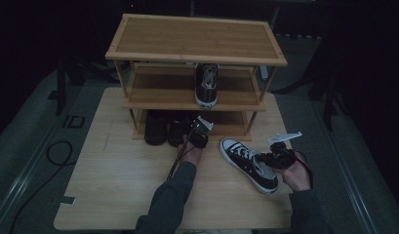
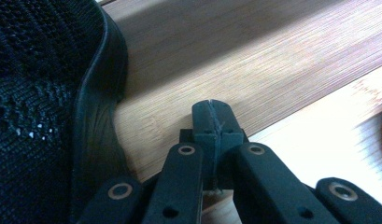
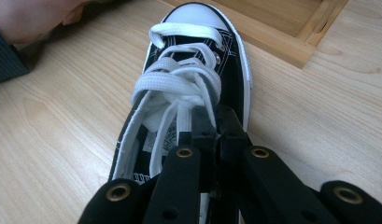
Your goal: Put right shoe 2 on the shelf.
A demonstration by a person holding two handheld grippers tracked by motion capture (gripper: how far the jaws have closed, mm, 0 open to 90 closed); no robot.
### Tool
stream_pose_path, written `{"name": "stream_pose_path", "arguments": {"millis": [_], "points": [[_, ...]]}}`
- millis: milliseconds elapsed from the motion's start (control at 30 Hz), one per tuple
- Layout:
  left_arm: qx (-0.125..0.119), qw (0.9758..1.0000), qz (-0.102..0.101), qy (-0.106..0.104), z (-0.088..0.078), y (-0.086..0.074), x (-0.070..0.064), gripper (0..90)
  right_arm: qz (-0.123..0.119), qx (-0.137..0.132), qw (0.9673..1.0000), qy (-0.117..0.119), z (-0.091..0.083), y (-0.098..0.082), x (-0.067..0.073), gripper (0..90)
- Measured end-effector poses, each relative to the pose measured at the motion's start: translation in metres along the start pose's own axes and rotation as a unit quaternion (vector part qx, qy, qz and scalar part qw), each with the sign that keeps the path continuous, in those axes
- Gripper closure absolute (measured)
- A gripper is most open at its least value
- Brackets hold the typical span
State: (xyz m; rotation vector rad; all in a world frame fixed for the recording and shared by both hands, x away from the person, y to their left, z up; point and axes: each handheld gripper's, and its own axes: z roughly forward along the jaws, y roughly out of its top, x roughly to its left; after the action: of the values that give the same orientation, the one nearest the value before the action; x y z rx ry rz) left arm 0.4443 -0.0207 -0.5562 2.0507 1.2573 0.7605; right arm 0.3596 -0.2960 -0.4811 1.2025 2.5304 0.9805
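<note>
A black canvas sneaker (image 1: 248, 163) with white laces and a white toe cap lies on the table to the right of centre; the right gripper view shows the sneaker (image 3: 188, 79) toe away. My right gripper (image 1: 269, 158) (image 3: 217, 123) sits at its heel end, jaws pressed together over the side edge of the upper. My left gripper (image 1: 196, 130) (image 2: 212, 112) is shut with nothing in it, at the front of the rack's bottom shelf (image 2: 235, 56), beside a black mesh shoe (image 2: 39, 102).
A three-tier bamboo rack (image 1: 197, 39) stands at the back of the wooden table (image 1: 119, 180). A matching sneaker (image 1: 207, 85) sits on the middle shelf. Two black shoes (image 1: 158, 127) stand on the bottom shelf's left half. A cable lies on the floor at the left.
</note>
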Motion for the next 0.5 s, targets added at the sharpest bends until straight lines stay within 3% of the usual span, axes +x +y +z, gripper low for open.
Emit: {"name": "stream_pose_path", "arguments": {"millis": [267, 500], "points": [[0.0, 1.0, 0.001, 0.002, 0.0, 0.0, 0.0, 90.0, 0.012, -0.007, 0.9999, 0.01, -0.009, 0.003, -0.002, 88.7], [0.0, 1.0, -0.001, 0.0, 0.0, 0.0, 0.0, 90.0, 0.006, -0.015, 0.9997, 0.017, -0.017, 0.008, -0.002, 88.7]]}}
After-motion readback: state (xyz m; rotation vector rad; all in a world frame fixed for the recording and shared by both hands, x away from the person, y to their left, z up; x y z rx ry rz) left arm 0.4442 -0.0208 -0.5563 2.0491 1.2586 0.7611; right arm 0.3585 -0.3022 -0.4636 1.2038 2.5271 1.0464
